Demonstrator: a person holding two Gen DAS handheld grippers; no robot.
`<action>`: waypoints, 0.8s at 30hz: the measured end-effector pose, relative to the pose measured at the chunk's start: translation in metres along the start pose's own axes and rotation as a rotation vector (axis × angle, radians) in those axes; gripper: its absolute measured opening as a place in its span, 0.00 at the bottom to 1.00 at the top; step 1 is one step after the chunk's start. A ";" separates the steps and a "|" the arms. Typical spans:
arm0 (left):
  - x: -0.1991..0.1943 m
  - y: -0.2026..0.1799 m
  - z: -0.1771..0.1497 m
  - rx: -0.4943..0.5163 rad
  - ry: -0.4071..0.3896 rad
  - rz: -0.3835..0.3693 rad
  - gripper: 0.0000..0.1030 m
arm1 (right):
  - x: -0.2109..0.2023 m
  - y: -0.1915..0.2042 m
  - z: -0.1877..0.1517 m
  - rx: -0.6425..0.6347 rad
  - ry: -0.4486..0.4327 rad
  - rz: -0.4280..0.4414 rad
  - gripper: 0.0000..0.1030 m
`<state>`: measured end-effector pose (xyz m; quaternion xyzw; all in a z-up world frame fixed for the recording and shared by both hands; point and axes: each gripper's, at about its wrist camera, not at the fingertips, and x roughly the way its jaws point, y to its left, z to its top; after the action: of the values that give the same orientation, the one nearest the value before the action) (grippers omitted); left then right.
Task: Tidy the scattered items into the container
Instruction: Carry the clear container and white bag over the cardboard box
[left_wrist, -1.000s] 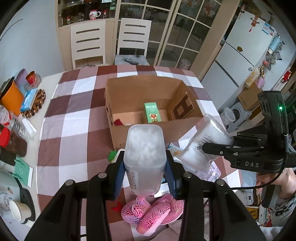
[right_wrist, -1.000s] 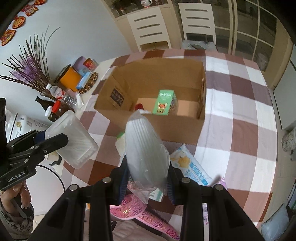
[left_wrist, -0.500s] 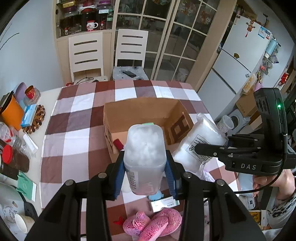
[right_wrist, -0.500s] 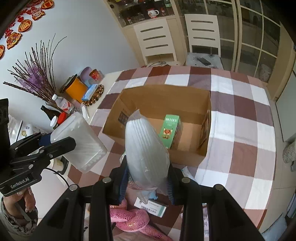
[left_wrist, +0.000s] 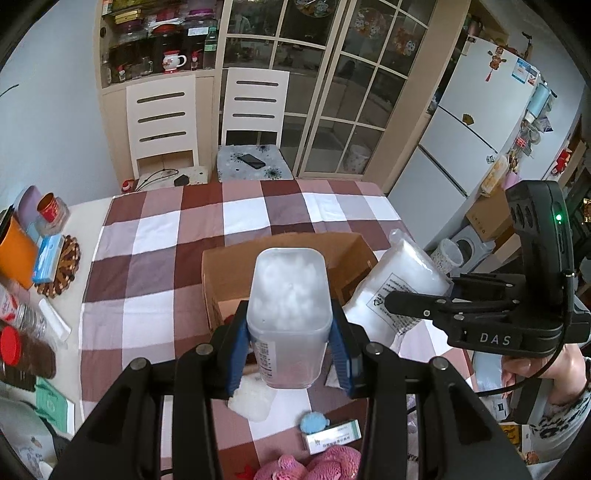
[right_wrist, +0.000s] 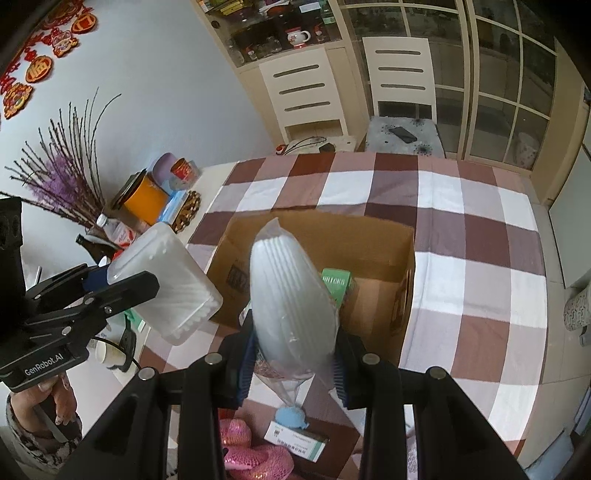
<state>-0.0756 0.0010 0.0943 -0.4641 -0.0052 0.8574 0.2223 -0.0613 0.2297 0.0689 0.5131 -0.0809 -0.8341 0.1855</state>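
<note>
My left gripper (left_wrist: 289, 350) is shut on a clear plastic tub of cotton swabs (left_wrist: 289, 310), held in the air in front of the open cardboard box (left_wrist: 225, 273). My right gripper (right_wrist: 293, 354) is shut on a clear bag of white cotton pads (right_wrist: 291, 295), also lifted, over the box's near wall (right_wrist: 369, 328). Each gripper shows in the other's view: the right gripper (left_wrist: 417, 304) with the bag of pads (left_wrist: 399, 280), the left gripper (right_wrist: 122, 291) with the tub (right_wrist: 166, 284). A green carton (right_wrist: 338, 286) stands inside the box.
On the checked tablecloth (left_wrist: 155, 258) near me lie a pink mesh pouch (left_wrist: 317, 467), a small white medicine box (left_wrist: 332, 437), a blue pompom (left_wrist: 314, 422) and a white pad (left_wrist: 253, 397). Jars, bottles and an orange tin (left_wrist: 14, 254) crowd the left edge. Two white chairs (left_wrist: 162, 122) stand beyond.
Both grippers have risen and drawn back with their loads. The box looks lower and smaller in both views, and more of the room behind shows.
</note>
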 end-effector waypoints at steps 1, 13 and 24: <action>0.002 0.001 0.003 0.001 0.000 -0.002 0.39 | 0.001 -0.001 0.004 0.001 -0.002 -0.001 0.34; 0.041 0.017 0.032 -0.009 0.025 -0.004 0.39 | 0.018 -0.016 0.038 0.023 -0.014 -0.031 0.34; 0.084 0.026 0.029 -0.031 0.109 -0.001 0.39 | 0.050 -0.030 0.040 0.040 0.060 -0.051 0.34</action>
<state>-0.1481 0.0154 0.0382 -0.5135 -0.0067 0.8306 0.2153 -0.1238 0.2355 0.0361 0.5435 -0.0788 -0.8209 0.1563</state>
